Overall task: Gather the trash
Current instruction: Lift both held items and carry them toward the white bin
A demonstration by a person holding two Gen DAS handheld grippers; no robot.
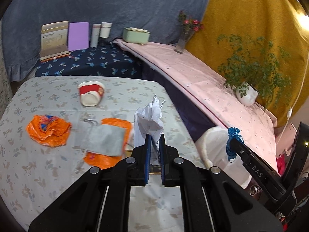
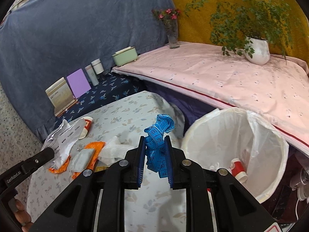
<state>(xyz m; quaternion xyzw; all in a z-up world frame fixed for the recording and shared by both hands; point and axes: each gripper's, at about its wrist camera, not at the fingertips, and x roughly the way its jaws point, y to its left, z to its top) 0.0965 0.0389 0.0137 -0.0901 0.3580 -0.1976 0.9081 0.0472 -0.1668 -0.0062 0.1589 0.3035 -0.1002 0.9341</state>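
Observation:
My left gripper (image 1: 155, 135) is shut on a crumpled white paper (image 1: 149, 118), held above the floral-cloth table (image 1: 48, 174); the same paper (image 2: 63, 141) shows in the right wrist view. A bunched blue measuring tape (image 2: 159, 135) is clamped in my right gripper (image 2: 154, 138), which hangs near the table's right edge; the tape (image 1: 232, 141) also appears at the right of the left view. A white-lined trash bin (image 2: 266, 133) stands to the right with a red-and-white cup (image 2: 238, 169) inside. On the table lie orange wrappers (image 1: 49, 132), a grey pouch (image 1: 105, 140) and a crushed red-and-white cup (image 1: 90, 95).
A pink-covered surface (image 2: 222, 77) runs behind the bin with a potted plant (image 2: 257, 51), a glass flower vase (image 2: 172, 32) and a green box (image 2: 124, 56). A calendar stand (image 1: 54, 40), a purple card (image 1: 78, 35) and white bottles stand on a dark blue cloth.

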